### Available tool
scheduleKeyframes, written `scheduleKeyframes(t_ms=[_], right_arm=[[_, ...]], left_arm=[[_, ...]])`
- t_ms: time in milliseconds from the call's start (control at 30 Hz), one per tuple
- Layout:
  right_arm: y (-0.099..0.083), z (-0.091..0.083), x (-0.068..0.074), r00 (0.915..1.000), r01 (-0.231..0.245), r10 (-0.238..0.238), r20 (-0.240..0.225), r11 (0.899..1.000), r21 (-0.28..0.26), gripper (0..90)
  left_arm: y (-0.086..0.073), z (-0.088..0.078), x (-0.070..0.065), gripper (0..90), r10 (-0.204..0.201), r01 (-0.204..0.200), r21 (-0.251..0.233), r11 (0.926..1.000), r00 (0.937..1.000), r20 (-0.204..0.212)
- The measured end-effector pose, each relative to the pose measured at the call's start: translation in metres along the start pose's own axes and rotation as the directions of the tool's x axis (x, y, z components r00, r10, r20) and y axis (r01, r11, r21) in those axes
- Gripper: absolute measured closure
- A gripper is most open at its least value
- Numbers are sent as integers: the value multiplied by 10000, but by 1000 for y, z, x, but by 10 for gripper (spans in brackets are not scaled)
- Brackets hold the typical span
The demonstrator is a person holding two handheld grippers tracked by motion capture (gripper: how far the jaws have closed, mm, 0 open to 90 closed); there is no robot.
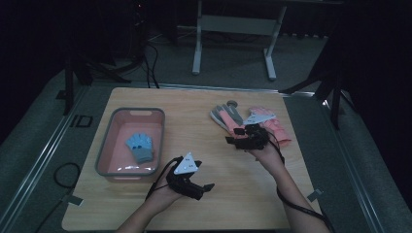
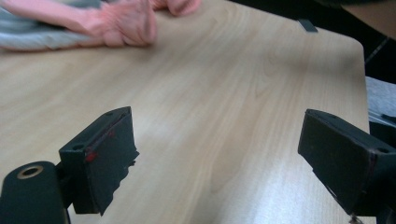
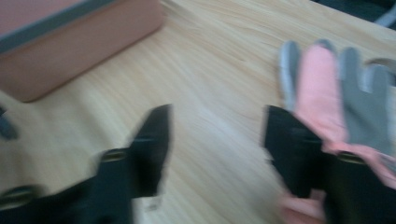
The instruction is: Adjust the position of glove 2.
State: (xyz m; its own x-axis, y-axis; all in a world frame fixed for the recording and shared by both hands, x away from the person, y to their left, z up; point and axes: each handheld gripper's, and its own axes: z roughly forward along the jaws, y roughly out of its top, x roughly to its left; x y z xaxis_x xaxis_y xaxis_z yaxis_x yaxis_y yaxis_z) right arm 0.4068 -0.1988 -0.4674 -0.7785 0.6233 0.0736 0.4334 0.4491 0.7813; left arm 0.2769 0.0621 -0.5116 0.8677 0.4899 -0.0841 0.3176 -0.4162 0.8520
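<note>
Pink-and-grey gloves (image 1: 252,121) lie flat in a loose pile, far right of the table (image 1: 204,204). Right gripper (image 1: 239,137) at their near edge, jaws half apart, gripping nothing. Left gripper (image 1: 203,187) wide, empty, over bare wood. Pink bin (image 1: 104,145) at left holds a blue glove (image 1: 140,146).

Hidden, cropped and blurred parts

In the right gripper view, the right claw (image 3: 215,154) is smeared by motion blur, so its jaw edges cannot be traced; the pink-and-grey glove (image 3: 327,98) beside it is softened too and is partly covered by one jaw, and whether it is touched cannot be told. The pink basket (image 3: 79,51) is cut off by the top and left edges there. In the left gripper view, the pink gloves (image 2: 126,23) are cropped by the top edge and lie out of focus. In the high view, the pile of gloves (image 1: 272,127) is partly hidden behind the right claw (image 1: 232,135), and the markings on the blue glove (image 1: 140,146) are too small to be read.
</note>
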Motion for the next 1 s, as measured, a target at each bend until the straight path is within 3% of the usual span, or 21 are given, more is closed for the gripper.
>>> scheduleKeyframes(t_ms=[67,100,300,400,467,600,733,800,833,900,1000], right_arm=[[-2,-2,-9,9998,-126,127,180,9999,-55,512],[-3,-4,-14,9995,-162,164,276,9998,-81,581],[-1,-6,-43,9939,-339,367,1039,9990,-288,560],[2,0,-57,9875,-460,485,1497,9987,-201,586],[4,7,-68,9858,-624,652,1547,9978,-229,604],[6,21,-82,9840,-637,652,1657,9979,-144,632],[7,41,-92,9802,-688,611,1885,9970,345,638],[7,50,-97,9792,-919,810,1860,9945,506,621],[7,55,-98,9750,-1007,858,2050,9929,635,616],[7,66,-101,9692,-1030,760,2342,9891,1055,604],[5,78,-102,9703,-878,519,2362,9856,1443,619]], left_arm=[[-6,5,-2,113,9,-9,-9,10000,10000,99],[-8,7,-3,113,-3,3,-1,10000,9999,149],[-22,15,-5,68,-106,106,14,9999,9998,144],[-26,16,-6,18,-177,177,72,9998,9998,63],[-29,15,-8,18,-26,26,-83,10000,10000,-66],[-33,14,-8,18,-139,139,-213,9997,9999,11],[-36,13,-7,18,-288,290,-269,9992,9995,105],[-36,12,-4,18,-462,468,-274,9985,9987,224],[-37,12,-3,18,-565,571,-288,9980,9982,209],[-38,12,-2,18,-587,592,-258,9979,9981,199],[-40,12,-2,18,-570,573,-189,9982,9983,158]])
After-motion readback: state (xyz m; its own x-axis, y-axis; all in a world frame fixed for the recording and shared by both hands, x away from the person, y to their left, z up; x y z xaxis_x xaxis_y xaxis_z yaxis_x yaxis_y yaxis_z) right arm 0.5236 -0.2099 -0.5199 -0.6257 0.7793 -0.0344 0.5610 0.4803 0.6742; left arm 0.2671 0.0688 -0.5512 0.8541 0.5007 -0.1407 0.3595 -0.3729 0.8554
